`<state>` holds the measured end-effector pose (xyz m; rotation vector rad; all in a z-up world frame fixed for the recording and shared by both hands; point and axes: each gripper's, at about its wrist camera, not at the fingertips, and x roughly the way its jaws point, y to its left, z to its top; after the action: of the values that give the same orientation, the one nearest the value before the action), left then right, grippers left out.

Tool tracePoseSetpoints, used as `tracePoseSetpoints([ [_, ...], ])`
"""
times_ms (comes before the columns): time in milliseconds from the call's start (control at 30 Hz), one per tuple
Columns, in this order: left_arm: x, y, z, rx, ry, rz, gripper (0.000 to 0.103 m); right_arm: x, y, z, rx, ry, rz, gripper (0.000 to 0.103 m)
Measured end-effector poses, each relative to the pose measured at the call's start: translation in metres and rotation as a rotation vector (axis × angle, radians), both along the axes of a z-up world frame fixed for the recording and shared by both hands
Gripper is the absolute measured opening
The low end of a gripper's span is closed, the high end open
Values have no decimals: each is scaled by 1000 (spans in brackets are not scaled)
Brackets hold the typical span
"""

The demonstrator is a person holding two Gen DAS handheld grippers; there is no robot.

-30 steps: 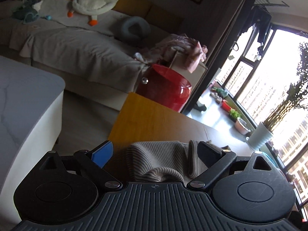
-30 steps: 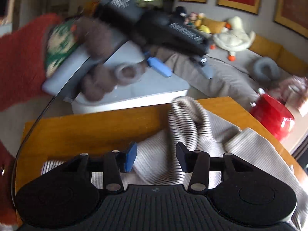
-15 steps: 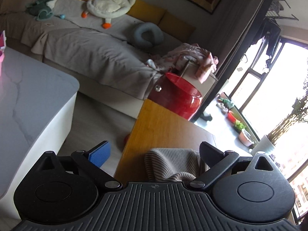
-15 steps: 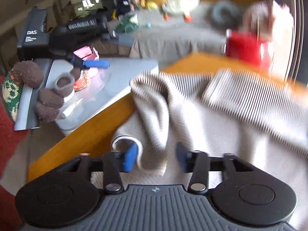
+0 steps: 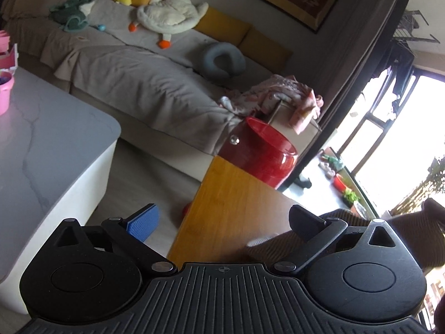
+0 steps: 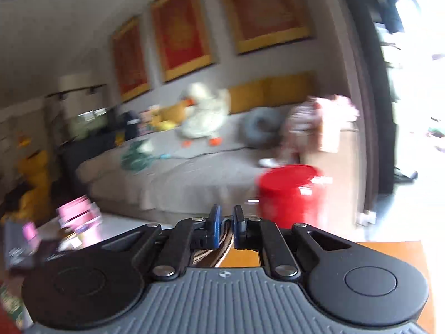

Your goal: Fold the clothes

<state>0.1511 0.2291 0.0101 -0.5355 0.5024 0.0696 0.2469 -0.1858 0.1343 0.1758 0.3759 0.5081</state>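
Over the near corner of the wooden table point(image 5: 236, 203), the left gripper point(image 5: 222, 222) hangs with its jaws spread wide and nothing between them; its blue pad point(image 5: 143, 221) sits out past the table's left edge, above the floor. The striped knit garment point(image 5: 281, 246) lies on the table toward the right edge, partly hidden behind the gripper's dark finger point(image 5: 306, 220), and a darker fold of it rises at the far right of that view.

The right gripper point(image 6: 224, 229) is pinched narrow on a strip of the same striped cloth point(image 6: 222, 240), which runs from between the blue pads down toward the camera body. The right wrist view is smeared with blur, so how much fabric sits in the pinch is hard to say; it looks like only a thin edge or cuff. Beyond it stand the red bucket point(image 6: 289, 194) and the covered sofa point(image 5: 133, 83).

With one gripper carrying the garment and the other free, the fold seems at an early stage, and the risks follow from that. A thin bite could slip out if the cloth drags against the table. Lifted by one point, the knit may hang, twist and bunch instead of laying over flat. Any loose part near the right edge could slide off the table, since nothing pins it.
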Motion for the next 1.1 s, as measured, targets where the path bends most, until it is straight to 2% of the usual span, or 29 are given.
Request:
tracePoseSetpoints([
  [100, 8, -14, -6, 14, 20, -46, 102, 4, -36, -29, -52, 98, -151, 9],
  [200, 18, -36, -13, 51, 42, -120, 103, -5, -51, -56, -134, 158, -202, 11],
  [267, 24, -53, -18, 93, 60, -175, 103, -13, -59, -71, -173, 179, -208, 20],
  [400, 32, -84, -28, 145, 78, -266, 103, -26, -76, -81, -86, 182, -109, 49],
  [500, 34, -105, -36, 166, 88, -338, 103, -29, -64, -92, -114, 167, -45, 52],
  [600, 35, -131, -45, 213, 102, -398, 103, -11, -45, -110, -116, 196, 0, 52],
  [633, 35, -139, -47, 226, 106, -413, 103, -4, -36, -116, -115, 222, 18, 44],
  [667, 36, -145, -49, 235, 110, -426, 103, 3, -28, -122, -115, 250, 35, 31],
  [700, 36, -150, -51, 246, 115, -431, 103, 10, -19, -121, -112, 272, 55, 4],
  [733, 37, -155, -52, 258, 119, -436, 103, 14, -14, -112, -91, 263, 72, 4],
  [867, 41, -155, -53, 314, 120, -422, 103, 18, -37, -38, 86, 98, 46, 4],
  [933, 43, -150, -54, 323, 126, -407, 103, 20, -54, -21, 90, 53, -1, 4],
  [1000, 47, -144, -56, 329, 135, -381, 103, 21, -68, -26, 77, 76, -48, 4],
  [1100, 49, -134, -58, 329, 146, -340, 103, 24, -83, -68, 54, 213, -108, 4],
])
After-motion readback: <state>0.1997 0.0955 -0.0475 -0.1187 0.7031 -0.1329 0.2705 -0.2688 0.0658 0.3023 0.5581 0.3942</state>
